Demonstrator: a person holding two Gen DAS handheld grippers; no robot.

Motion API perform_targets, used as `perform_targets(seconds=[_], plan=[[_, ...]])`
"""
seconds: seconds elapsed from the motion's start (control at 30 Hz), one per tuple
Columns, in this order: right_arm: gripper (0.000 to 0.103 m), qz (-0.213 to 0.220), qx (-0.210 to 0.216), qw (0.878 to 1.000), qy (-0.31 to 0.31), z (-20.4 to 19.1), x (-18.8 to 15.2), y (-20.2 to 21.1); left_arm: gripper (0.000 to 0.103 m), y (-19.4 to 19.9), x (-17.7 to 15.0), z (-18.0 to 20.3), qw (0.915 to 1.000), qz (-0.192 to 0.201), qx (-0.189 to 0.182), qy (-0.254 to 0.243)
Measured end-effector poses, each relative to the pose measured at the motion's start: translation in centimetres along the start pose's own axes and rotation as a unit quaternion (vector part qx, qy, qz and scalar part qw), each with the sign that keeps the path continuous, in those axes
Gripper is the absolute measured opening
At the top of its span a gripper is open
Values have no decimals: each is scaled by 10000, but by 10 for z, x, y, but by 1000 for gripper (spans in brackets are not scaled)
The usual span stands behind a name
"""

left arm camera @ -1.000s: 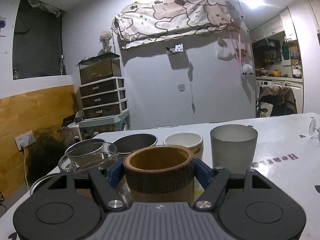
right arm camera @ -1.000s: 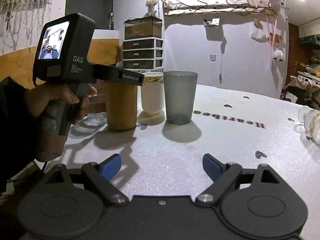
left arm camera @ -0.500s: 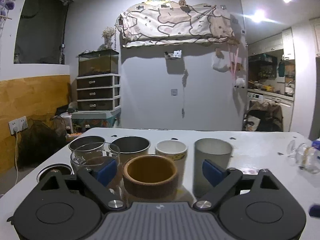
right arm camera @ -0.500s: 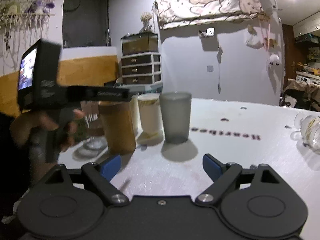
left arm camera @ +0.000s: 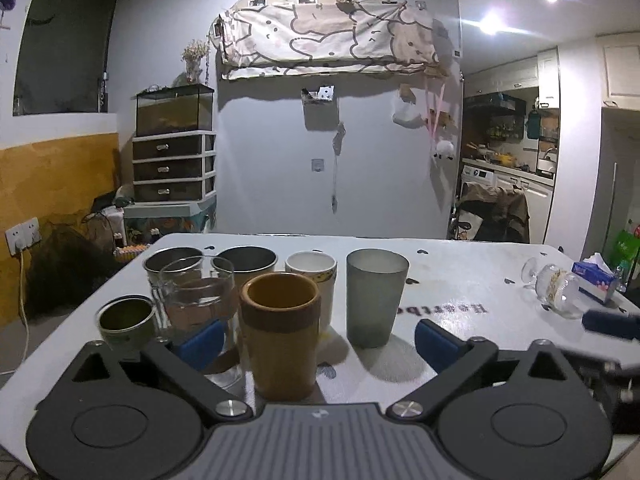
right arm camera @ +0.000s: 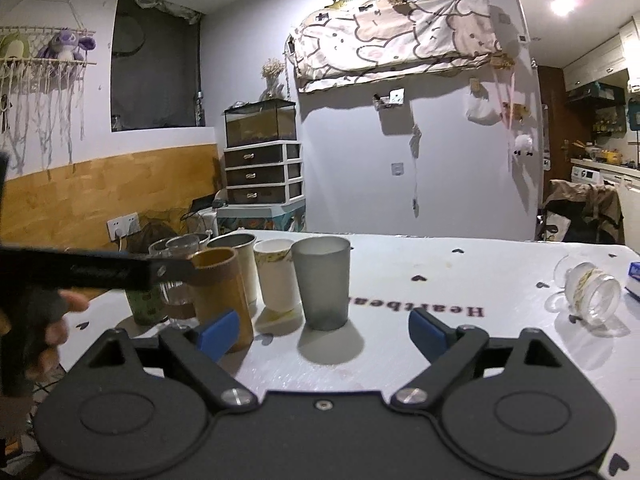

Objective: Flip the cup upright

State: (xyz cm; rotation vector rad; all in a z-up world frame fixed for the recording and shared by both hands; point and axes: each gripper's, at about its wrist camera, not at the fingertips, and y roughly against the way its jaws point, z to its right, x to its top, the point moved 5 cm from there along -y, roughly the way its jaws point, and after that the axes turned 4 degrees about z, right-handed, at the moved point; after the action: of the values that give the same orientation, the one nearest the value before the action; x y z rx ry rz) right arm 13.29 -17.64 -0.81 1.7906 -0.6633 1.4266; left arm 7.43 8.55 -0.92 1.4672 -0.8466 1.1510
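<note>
A brown cup [left arm camera: 280, 332] stands upright on the white table, mouth up, just ahead of my open, empty left gripper [left arm camera: 318, 342]. It also shows in the right wrist view [right arm camera: 222, 288]. A clear glass cup [left arm camera: 554, 290] lies on its side at the far right of the table, also seen in the right wrist view [right arm camera: 592, 294]. My right gripper [right arm camera: 322, 330] is open and empty, back from the cups. The left gripper's body [right arm camera: 92, 276] and the hand holding it show at the left of the right wrist view.
Upright beside the brown cup stand a grey tumbler [left arm camera: 376, 298], a white cup [left arm camera: 314, 276], two metal cups [left arm camera: 246, 262], clear glasses [left arm camera: 196, 292] and a small green cup [left arm camera: 126, 320]. A blue tissue pack [left arm camera: 596, 278] lies at the table's right edge.
My left gripper has opened, let go of the brown cup and pulled back from it. The cup stays upright on the table. My right gripper has risen and backed off slightly.
</note>
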Motion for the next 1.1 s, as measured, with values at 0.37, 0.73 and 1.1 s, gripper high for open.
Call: perform_targets(seconds=[0.37, 0.73, 1.1], plan=[[103, 11, -215, 9997, 146, 3, 11, 24, 103, 36, -9, -7, 9996, -50, 281, -10], [103, -230, -458, 9986, 164, 5, 4, 32, 103, 49, -22, -4, 9995, -191, 232, 76], [103, -297, -544, 9979, 165, 5, 0, 34, 103, 51, -27, -2, 9994, -266, 213, 80]])
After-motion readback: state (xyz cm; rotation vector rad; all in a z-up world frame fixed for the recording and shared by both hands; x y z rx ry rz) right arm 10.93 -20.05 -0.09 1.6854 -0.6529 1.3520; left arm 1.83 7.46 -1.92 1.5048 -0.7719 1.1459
